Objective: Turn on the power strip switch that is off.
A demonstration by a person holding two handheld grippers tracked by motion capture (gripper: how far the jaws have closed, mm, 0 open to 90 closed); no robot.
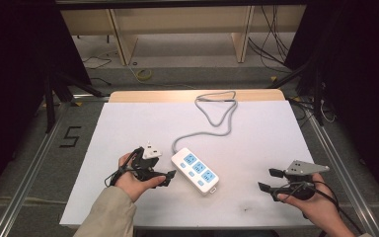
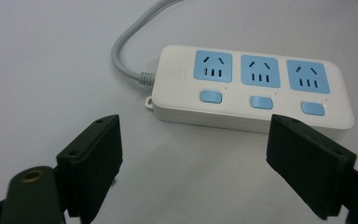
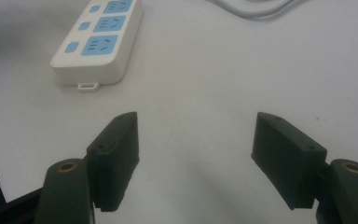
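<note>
Power strip [image 1: 195, 170], white with blue sockets, mid-desk [image 1: 256, 133]; left gripper [image 1: 165, 178] released just beside its near-left side, right gripper [image 1: 269, 180] released, well apart; square jaws across body before clenching.

Before me I count one power strip [image 1: 195, 170] with three blue sockets [image 2: 260, 71] and three blue switches [image 2: 261, 102], plus one grey cable [image 1: 216, 114].
</note>
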